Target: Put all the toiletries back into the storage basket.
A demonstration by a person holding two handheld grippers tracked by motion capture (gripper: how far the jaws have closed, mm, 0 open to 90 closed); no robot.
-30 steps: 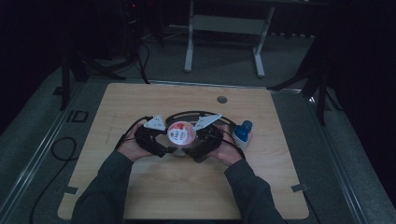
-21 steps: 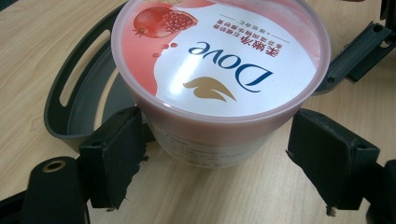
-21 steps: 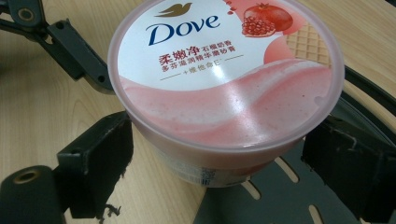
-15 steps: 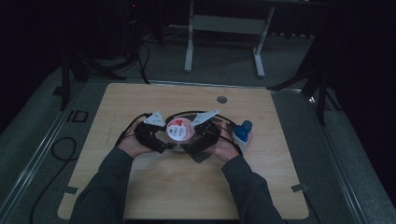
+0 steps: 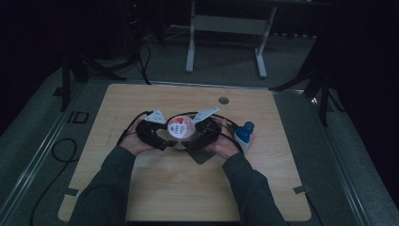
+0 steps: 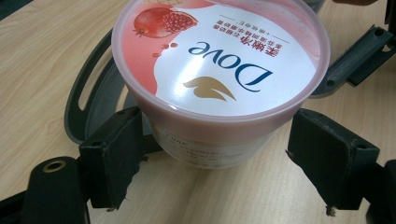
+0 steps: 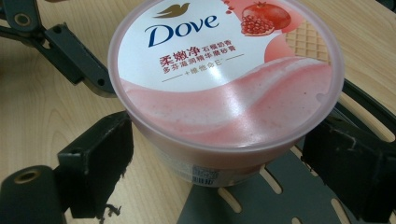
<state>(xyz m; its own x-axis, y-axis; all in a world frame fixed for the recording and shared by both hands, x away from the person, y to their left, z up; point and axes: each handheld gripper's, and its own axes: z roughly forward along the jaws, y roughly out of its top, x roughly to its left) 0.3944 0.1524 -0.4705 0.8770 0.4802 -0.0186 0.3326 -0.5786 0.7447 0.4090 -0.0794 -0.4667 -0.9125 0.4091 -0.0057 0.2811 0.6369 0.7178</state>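
Observation:
A round Dove jar (image 5: 181,128) with a pink and white lid sits at the table's middle, between both hands. In the left gripper view the jar (image 6: 219,60) stands between the two black pads of my left gripper (image 6: 215,158), which press on its body under the lid rim. The right gripper (image 7: 215,163) comes from the opposite side, its pads closed on the jar (image 7: 224,70) in the same way. From above, the left gripper (image 5: 165,137) and the right gripper (image 5: 198,135) meet at the jar.
A dark grey slotted plate (image 5: 200,155) lies under and beside the jar, also seen as the plate (image 7: 261,200). A white bottle with a blue cap (image 5: 243,134) lies by the right hand. The wooden table (image 5: 188,188) has a round hole (image 5: 224,100) at the back.
The jar and both grippers have shifted slightly away from the person, staying together. The bottle has not moved.

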